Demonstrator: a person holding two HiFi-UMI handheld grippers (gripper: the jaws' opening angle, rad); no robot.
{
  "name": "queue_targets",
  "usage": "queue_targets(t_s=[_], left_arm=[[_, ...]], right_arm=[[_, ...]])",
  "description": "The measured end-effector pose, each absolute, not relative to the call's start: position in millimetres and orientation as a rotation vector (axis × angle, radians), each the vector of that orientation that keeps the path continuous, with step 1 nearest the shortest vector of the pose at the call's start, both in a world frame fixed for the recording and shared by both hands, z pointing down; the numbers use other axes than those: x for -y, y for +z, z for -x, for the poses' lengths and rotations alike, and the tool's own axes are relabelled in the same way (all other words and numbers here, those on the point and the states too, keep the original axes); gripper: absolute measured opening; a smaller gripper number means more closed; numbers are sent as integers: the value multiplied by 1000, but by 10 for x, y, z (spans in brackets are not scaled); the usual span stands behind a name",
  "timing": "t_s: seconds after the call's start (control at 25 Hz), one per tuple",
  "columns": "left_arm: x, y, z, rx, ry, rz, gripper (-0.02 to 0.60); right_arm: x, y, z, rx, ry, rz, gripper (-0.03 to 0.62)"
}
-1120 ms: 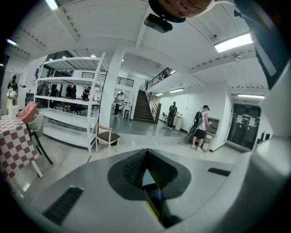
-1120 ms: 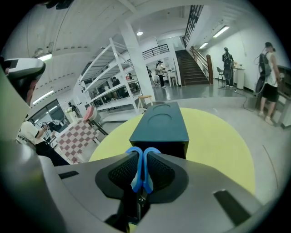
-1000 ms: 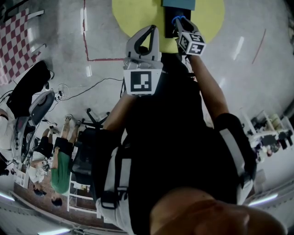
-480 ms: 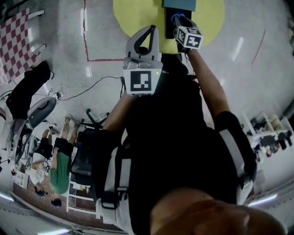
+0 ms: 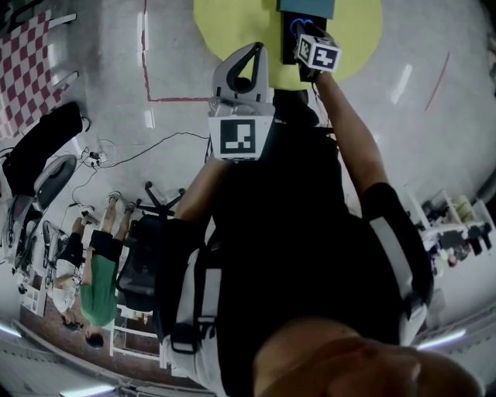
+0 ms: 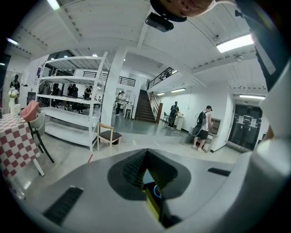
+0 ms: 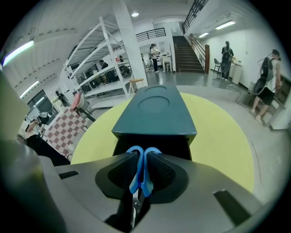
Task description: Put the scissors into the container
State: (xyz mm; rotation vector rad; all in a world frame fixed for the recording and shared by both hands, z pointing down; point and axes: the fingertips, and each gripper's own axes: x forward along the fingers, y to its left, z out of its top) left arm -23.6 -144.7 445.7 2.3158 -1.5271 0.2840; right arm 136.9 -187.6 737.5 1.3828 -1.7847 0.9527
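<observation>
The scissors [image 7: 140, 169] have blue handles and short steel blades. My right gripper [image 7: 142, 173] is shut on their handles, loops pointing forward. Just ahead stands the container [image 7: 157, 113], a dark teal box with an open black front, on a round yellow table [image 7: 218, 136]. The handle loops reach the lip of that opening. In the head view the right gripper [image 5: 301, 35] is at the container [image 5: 307, 7], with a bit of blue scissors handle [image 5: 297, 29] showing. My left gripper [image 5: 255, 50] hangs lower, short of the table, jaws closed tip to tip with nothing held [image 6: 146, 157].
The yellow table [image 5: 232, 23] stands on a grey floor with a red tape line [image 5: 167, 99]. A checkered table [image 5: 27, 66], chairs, and cables lie to the left. White shelving [image 6: 68, 109] and several people fill the room beyond.
My right gripper has carried the scissors forward, toward the container's open front. The left gripper has stayed where it was.
</observation>
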Motion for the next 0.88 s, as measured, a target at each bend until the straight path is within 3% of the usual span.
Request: queue_targets(t_s=[0.88], left_arm=[[1399,4446,213,1525,268,-2329,-3]], right_arm=[[1918,7665,-1419,1661,952,-1342,69]])
